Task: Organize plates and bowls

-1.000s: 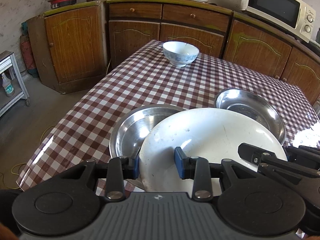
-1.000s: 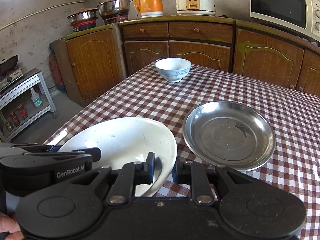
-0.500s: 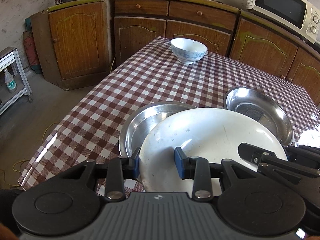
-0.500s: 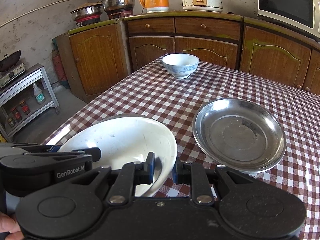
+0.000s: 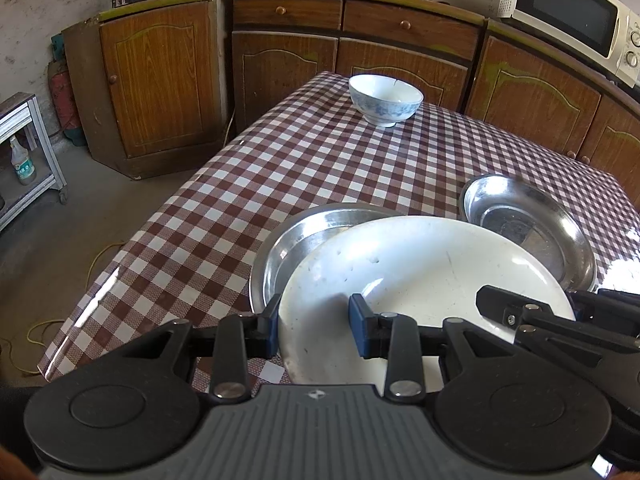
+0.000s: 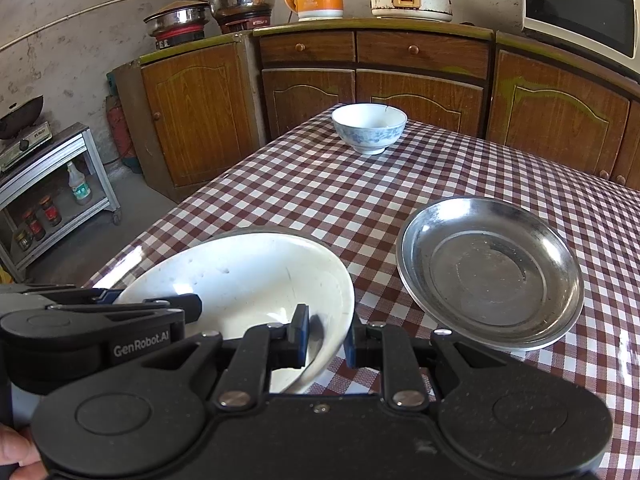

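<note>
the checked bench [image 6: 304, 196] carries everything, with brown cabinets [image 6: 192, 112] close behind. a white plate [image 5: 420, 276] sits tilted over a steel plate [image 5: 296, 244]; a second steel plate [image 6: 488, 268] lies just right. a small bowl [image 6: 369, 127] stands far back. the left gripper [image 5: 314, 320] and right gripper [image 6: 326, 338] each pinch the white plate's rim.
</note>
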A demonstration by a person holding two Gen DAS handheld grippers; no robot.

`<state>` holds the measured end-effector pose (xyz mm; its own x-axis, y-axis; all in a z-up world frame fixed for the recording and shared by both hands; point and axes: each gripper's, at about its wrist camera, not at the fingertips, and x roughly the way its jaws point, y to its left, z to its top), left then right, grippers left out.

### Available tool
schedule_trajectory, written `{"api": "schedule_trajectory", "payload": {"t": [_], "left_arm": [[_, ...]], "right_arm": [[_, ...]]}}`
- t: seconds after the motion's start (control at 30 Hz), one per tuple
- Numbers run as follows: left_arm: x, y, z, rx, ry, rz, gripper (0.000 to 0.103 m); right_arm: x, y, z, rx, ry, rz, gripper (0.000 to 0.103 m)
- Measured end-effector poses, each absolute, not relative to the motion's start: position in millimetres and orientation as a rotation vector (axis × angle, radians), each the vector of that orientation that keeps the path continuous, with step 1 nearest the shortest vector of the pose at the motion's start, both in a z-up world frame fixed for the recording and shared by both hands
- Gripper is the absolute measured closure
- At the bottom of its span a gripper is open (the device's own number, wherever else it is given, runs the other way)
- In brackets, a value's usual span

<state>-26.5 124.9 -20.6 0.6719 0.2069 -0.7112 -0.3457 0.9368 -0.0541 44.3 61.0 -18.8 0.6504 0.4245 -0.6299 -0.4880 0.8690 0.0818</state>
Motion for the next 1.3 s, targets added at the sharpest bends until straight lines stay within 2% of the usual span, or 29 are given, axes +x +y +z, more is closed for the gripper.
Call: {"api": "schedule_trajectory", "payload": {"t": [1.3], "left_arm": [[-6, 139, -24, -0.136, 0.778, 0.332, 0.068]], "right_arm": [[79, 83, -28, -0.045, 0.704, 0.530, 0.078]]}}
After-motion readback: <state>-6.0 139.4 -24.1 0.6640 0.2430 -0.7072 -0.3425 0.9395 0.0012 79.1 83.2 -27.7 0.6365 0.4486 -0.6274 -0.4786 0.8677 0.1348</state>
